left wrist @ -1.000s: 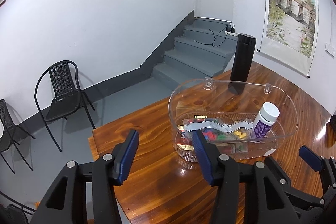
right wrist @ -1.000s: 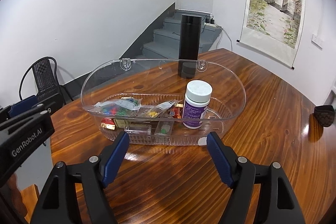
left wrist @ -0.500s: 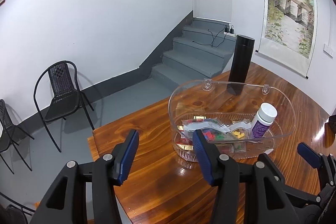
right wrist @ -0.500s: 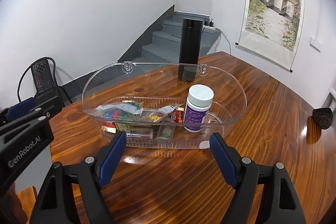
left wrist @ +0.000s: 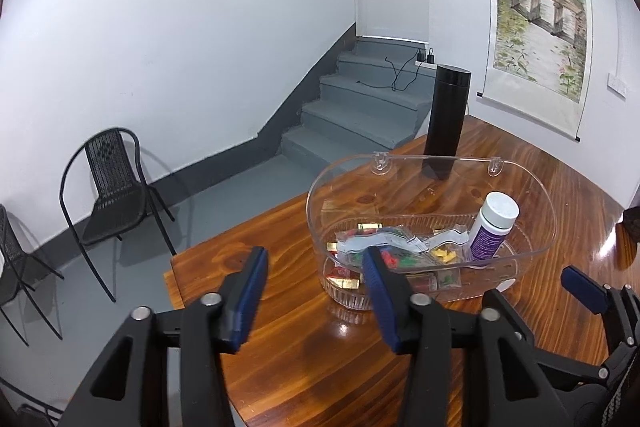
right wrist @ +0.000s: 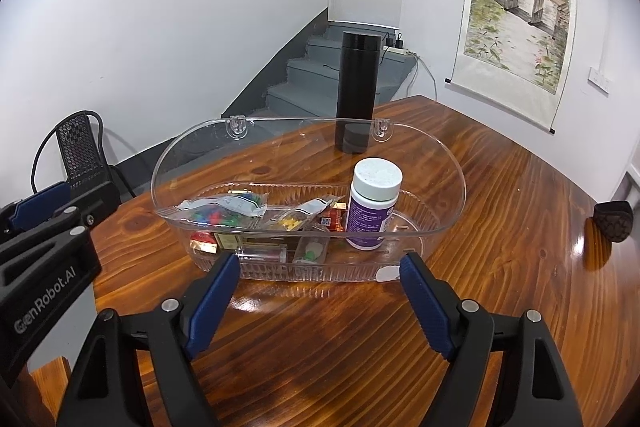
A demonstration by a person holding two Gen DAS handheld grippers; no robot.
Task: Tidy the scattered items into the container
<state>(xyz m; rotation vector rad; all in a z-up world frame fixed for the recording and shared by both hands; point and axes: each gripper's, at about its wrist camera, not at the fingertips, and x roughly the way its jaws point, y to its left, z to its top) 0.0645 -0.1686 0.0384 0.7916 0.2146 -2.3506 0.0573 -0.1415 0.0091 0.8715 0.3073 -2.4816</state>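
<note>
A clear oval plastic container (right wrist: pixel 448 183) stands on the wooden table (right wrist: pixel 500 287). Inside it are a white-capped bottle with a purple label (right wrist: pixel 374 205), clear bags of colourful beads (right wrist: pixel 224 211), small packets and a small vial. The container also shows in the left wrist view (left wrist: pixel 540 211) with the bottle (left wrist: pixel 492 223) leaning in it. My right gripper (right wrist: pixel 320 301) is open and empty, just in front of the container. My left gripper (left wrist: pixel 316 293) is open and empty, to the container's left front. The right gripper's finger shows in the left wrist view (left wrist: pixel 584 289).
A tall black cylinder (right wrist: pixel 357 95) stands on the table behind the container. A dark small object (right wrist: pixel 612 221) lies at the table's right edge. Black chairs (left wrist: pixel 116 183) stand on the floor past the table's left edge. Stairs rise behind.
Both grippers have drawn back a little from the container, which now looks slightly smaller and farther. Both stay open and empty. Nothing in the container moved.
</note>
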